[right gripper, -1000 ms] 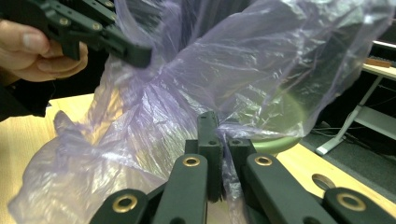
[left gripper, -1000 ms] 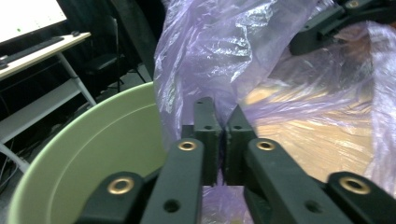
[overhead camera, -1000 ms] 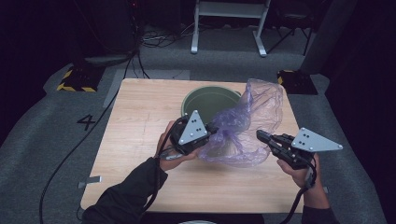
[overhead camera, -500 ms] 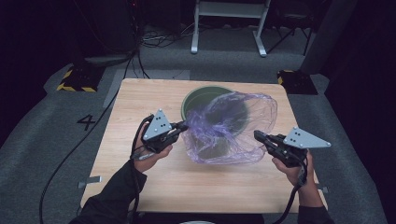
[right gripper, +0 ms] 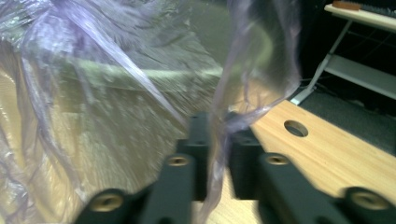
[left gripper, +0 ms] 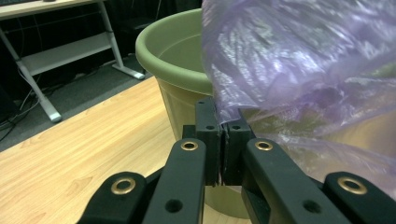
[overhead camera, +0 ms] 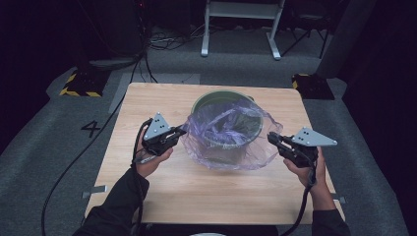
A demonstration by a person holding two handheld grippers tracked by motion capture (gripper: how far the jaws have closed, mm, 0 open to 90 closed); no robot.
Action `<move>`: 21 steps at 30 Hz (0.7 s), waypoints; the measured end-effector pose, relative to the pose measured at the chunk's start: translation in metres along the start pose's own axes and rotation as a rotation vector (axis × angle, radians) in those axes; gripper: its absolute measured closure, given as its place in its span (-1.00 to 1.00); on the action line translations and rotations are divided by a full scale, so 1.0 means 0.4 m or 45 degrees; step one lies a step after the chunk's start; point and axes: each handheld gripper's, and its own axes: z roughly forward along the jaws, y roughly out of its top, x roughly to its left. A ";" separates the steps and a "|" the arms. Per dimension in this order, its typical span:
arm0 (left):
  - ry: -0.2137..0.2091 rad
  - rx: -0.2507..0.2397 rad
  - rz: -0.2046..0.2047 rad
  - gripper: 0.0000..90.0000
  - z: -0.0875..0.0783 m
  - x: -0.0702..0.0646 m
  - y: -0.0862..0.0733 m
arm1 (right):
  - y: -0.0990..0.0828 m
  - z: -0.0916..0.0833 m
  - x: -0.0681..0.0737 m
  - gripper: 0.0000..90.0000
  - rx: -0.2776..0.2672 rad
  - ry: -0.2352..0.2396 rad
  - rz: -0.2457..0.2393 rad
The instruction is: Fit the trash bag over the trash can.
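In the high view, a green pot (overhead camera: 227,120) stands on the wooden table (overhead camera: 147,196), slightly toward 12 o'clock of the table's centre. A translucent purple plastic bag (overhead camera: 223,142) is draped over the pot's rim and down its near side, from roughly 3 o'clock round through 6 o'clock to 9 o'clock; the pot's far rim at 12 o'clock remains uncovered. The left gripper (overhead camera: 179,132) is positioned at 9 o'clock of the pot, with its tips at the bag's edge. The left gripper view shows its two black jaws pressed together with a fold of the purple film clamped between them, close beside the pot's wall (left gripper: 182,100). The right gripper (overhead camera: 271,138) is positioned at about 4 o'clock of the pot, with its tips at the opposite edge of the bag. In the right gripper view a thin strand of the film (right gripper: 219,140) runs down between the jaws, which have just been opening and now stand a little apart; that view is blurred, so contact between the pads and the film cannot be confirmed, though the strand appears to hang free in the gap. A round hole (right gripper: 295,128) in the tabletop lies at 2 o'clock of those jaws. Both of the person's hands grasp the gripper bodies, and a black cable (overhead camera: 69,167) trails from the left gripper off the table toward 7 o'clock.
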 end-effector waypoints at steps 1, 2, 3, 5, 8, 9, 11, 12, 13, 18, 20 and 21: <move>0.000 -0.001 0.002 0.96 0.000 -0.002 0.001 | 0.001 -0.004 0.000 0.42 -0.012 0.017 -0.007; 0.001 -0.003 0.011 0.95 0.000 -0.005 0.002 | 0.003 -0.008 0.000 0.18 -0.030 0.037 -0.007; -0.001 0.000 0.019 0.96 -0.001 -0.007 0.003 | 0.007 -0.015 0.001 -0.01 -0.041 0.039 0.002; 0.001 0.005 0.031 0.96 0.000 -0.011 0.005 | 0.014 -0.030 0.004 -0.22 -0.077 0.039 0.005; -0.002 0.008 0.038 0.96 0.001 -0.014 0.008 | 0.036 -0.060 0.012 -0.39 -0.139 0.004 0.004; 0.002 0.008 0.039 0.96 0.001 -0.014 0.009 | 0.047 -0.073 0.015 -0.44 -0.168 -0.006 -0.003; 0.000 0.007 0.039 0.96 0.000 -0.013 0.011 | 0.068 -0.099 0.020 -0.51 -0.227 -0.023 -0.012; 0.002 0.005 0.037 0.96 0.000 -0.012 0.012 | 0.079 -0.112 0.020 -0.51 -0.261 -0.021 -0.022; 0.005 0.006 0.042 0.95 0.000 -0.011 0.014 | 0.089 -0.125 0.020 -0.50 -0.292 -0.021 -0.029; 0.007 0.012 0.031 0.91 0.006 0.002 0.020 | 0.143 -0.120 0.003 -0.27 -0.298 -0.079 -0.034; 0.008 0.009 0.027 0.89 0.010 0.006 0.022 | 0.163 -0.091 -0.012 -0.06 -0.249 -0.116 -0.029; 0.010 0.010 0.028 0.88 0.012 0.009 0.023 | 0.170 -0.073 -0.020 -0.02 -0.209 -0.127 -0.036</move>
